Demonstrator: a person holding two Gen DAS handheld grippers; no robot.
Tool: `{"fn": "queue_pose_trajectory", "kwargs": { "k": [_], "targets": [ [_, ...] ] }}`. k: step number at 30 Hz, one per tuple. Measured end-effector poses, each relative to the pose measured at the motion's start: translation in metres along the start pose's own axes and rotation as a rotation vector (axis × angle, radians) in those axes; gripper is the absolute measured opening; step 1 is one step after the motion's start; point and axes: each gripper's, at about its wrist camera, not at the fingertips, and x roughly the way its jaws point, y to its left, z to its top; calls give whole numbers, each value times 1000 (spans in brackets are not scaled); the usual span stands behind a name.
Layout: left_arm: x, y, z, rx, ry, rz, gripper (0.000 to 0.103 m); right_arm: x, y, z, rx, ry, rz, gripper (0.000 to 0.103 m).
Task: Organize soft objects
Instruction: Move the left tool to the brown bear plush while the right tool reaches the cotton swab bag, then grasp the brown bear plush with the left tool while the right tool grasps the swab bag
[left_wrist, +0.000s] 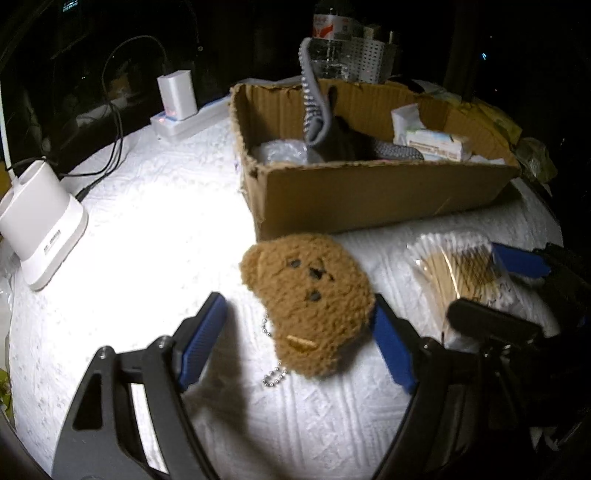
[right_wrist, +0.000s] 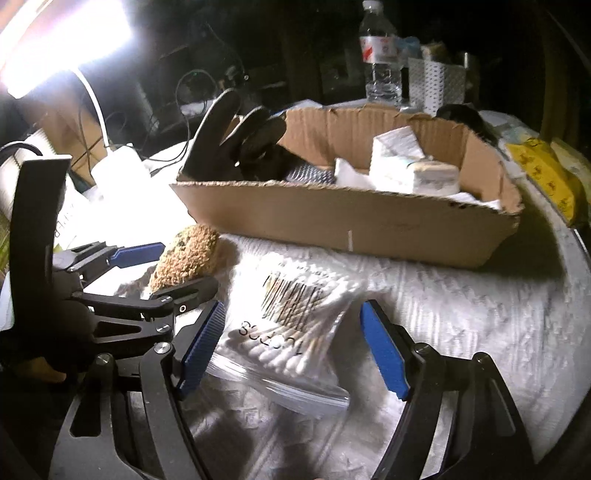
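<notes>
A fuzzy brown bear-face pouch (left_wrist: 310, 302) with a ball chain lies on the white cloth between the pads of my left gripper (left_wrist: 299, 343), which is open. Its right pad sits at the pouch's edge and the left pad stands well apart. To the right, a clear zip bag of cotton swabs (right_wrist: 295, 321) lies between the open pads of my right gripper (right_wrist: 291, 347). In the right wrist view the pouch (right_wrist: 188, 254) and the left gripper (right_wrist: 162, 273) show at the left. The left wrist view catches the swab bag (left_wrist: 454, 266) and the right gripper (left_wrist: 506, 291).
An open cardboard box (left_wrist: 369, 192) behind both items holds a grey dotted cloth (left_wrist: 314, 107), a plastic bag and tissue packs (left_wrist: 432, 142). Beyond it stand a water bottle (right_wrist: 382, 55) and a white perforated basket (right_wrist: 437, 83). A white lamp base (left_wrist: 44, 221), a charger (left_wrist: 177, 96) and cables sit at left.
</notes>
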Motion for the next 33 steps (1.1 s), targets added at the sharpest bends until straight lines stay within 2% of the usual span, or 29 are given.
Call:
{"fn": "queue_pose_trajectory", "kwargs": {
  "k": [5,6,9,12,18,33],
  "targets": [
    [-1,2,-3,3,-17,-9,77,11,1,-3,9,26,25,77],
    [-1,2,-3,4,-19,-11,70,11,1,-4,7,23,27,75],
    [-3,2,-3,7,-26,-10,58,9,1,-5,3,15,30,66],
    [-5,-1,-3,20,-31,-15,50,6,0,-5,0,6,29,61],
    [-9,-3,-2,32,-43,-19,47,-1,-2,-7,-6,-7,21,58],
    [-25,-24,0,81,-92,-51,47,-28,-18,-11,30,-61,-2,58]
  ]
}}
